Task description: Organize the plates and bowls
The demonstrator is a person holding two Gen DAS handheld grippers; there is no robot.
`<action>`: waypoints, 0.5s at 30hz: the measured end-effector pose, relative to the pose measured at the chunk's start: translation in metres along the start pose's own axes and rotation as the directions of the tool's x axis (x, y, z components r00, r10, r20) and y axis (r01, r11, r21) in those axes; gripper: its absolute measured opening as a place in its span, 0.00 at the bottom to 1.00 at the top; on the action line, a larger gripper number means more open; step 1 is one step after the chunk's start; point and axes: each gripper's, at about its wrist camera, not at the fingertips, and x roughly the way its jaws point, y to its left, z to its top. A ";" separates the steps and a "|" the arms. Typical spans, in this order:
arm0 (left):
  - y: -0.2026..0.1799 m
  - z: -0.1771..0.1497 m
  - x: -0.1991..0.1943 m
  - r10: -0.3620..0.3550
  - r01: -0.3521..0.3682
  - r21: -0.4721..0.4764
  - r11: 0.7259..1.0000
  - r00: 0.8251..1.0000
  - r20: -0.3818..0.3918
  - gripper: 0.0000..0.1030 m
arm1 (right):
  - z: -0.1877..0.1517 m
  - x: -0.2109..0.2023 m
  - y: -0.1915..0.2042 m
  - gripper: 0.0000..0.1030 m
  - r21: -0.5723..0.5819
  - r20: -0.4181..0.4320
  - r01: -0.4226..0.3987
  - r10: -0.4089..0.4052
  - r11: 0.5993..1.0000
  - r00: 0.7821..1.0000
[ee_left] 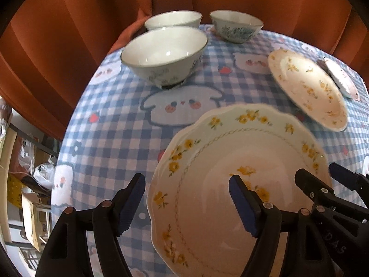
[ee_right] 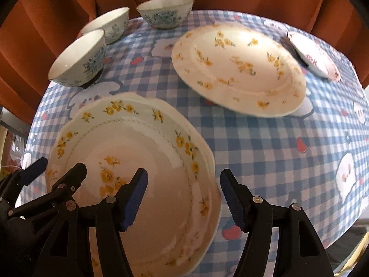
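A scalloped white plate with yellow flowers (ee_left: 230, 166) (ee_right: 138, 143) lies nearest on the checked tablecloth; extra rims at its right edge suggest more plates under it. My left gripper (ee_left: 186, 205) (ee_right: 61, 165) straddles its left rim, open, with no pad touching. My right gripper (ee_right: 184, 198) (ee_left: 319, 173) straddles the right rim, open as well. A second flowered plate (ee_left: 306, 87) (ee_right: 237, 69) lies farther back on the right. Three white bowls with blue patterns stand at the back left: the nearest bowl (ee_left: 165, 53) (ee_right: 78, 60), the middle bowl (ee_left: 173, 19) (ee_right: 108, 23) and the far bowl (ee_left: 235, 25) (ee_right: 166, 11).
A small pink-patterned dish (ee_left: 341, 78) (ee_right: 313, 55) sits at the far right edge. The blue-and-white cloth (ee_left: 115, 138) covers the round table (ee_right: 276, 161). An orange curtain (ee_left: 69, 34) hangs close behind. Boxes and bags (ee_left: 30, 184) lie below the table's left edge.
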 end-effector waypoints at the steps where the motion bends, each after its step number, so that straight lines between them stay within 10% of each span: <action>1: -0.001 0.002 -0.004 -0.009 0.009 0.002 1.000 1.000 0.003 0.75 | 0.002 -0.005 -0.001 0.67 -0.004 0.008 -0.003 0.003 1.000 1.000; 15: -0.025 0.038 -0.041 -0.118 0.115 0.040 0.993 0.988 0.099 0.82 | 0.023 -0.065 -0.033 0.75 0.057 0.124 0.051 -0.058 0.997 0.991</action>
